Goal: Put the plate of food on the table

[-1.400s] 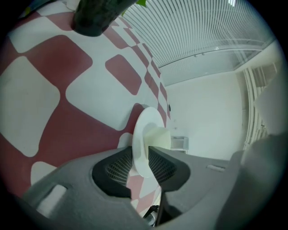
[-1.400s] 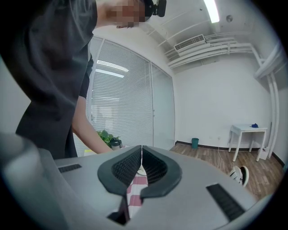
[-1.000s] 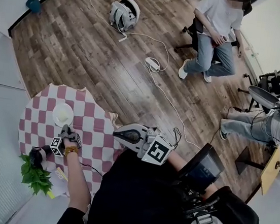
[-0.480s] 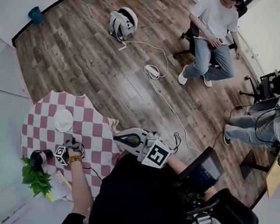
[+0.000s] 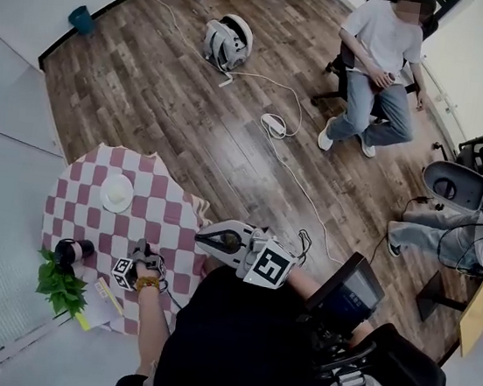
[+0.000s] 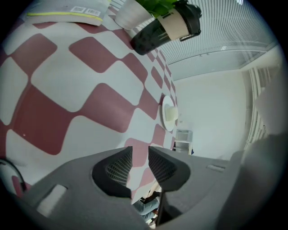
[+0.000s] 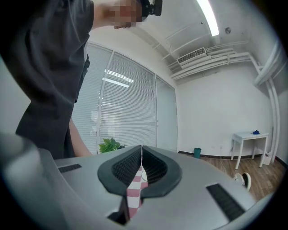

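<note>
While held close against the dark-clothed torso, the right gripper is recorded with its jaws closed tip to tip and nothing between them; only a sliver of checked cloth is seen through the slit in the right gripper view.

Left gripper: held low over the near edge of the table, jaws parted by a narrow gap, empty. Its marker cube is turned toward the camera.

Table: round, covered by a red-and-white checked cloth.

Papers and a green plant: set at the table's near-left edge.

Black cup with a tan sleeve: placed just beyond the plant.

Plate of food: white, carrying one pale piece, resting on the cloth at the far side of the table, well apart from both grippers.

Wooden floor beyond: a power strip on a white cable, a seated person, a teal bin by the wall.
</note>
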